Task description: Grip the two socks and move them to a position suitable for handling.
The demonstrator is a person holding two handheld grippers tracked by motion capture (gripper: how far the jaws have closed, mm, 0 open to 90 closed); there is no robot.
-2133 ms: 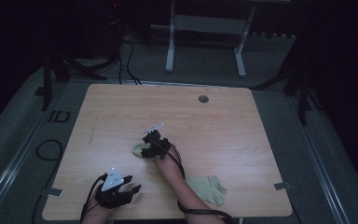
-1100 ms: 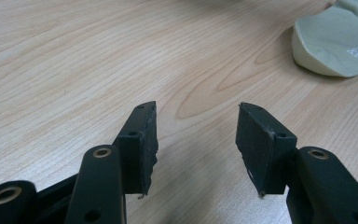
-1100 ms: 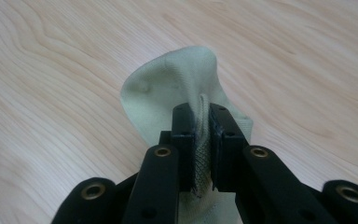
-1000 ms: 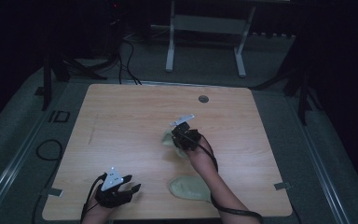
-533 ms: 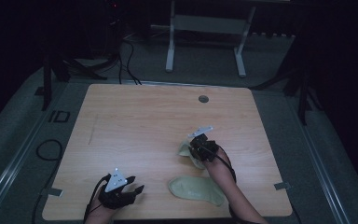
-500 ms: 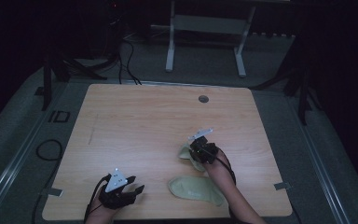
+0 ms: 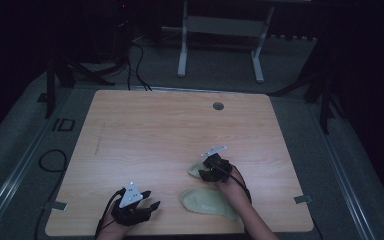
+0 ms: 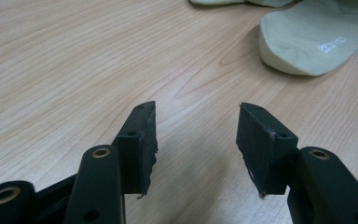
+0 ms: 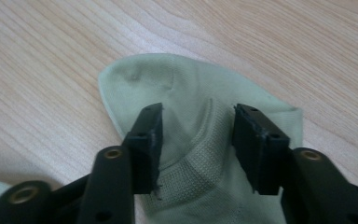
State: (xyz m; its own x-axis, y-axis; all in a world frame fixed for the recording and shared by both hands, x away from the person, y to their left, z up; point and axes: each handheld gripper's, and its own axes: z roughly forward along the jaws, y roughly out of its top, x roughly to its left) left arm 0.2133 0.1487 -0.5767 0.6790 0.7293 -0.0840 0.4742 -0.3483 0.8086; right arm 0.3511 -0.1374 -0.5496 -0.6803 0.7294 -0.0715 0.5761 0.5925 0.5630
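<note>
My right gripper has just been opening, its fingers now apart over a pale green sock lying flat on the wood surface, just beside a second sock. My left gripper hovers half open, empty. The sock looks light, limp, ribbed knit; I'd pinch the cuff edge.

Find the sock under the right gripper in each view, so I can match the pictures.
High view: the small sock lies right of the table's middle, at the right gripper, just beyond the bigger sock.
Left gripper view: a pale sock edge at the top; whether it is this sock, I cannot tell.
Right gripper view: it lies flat at centre, between open jaws.
Shared landmark: the wooden table.
</note>
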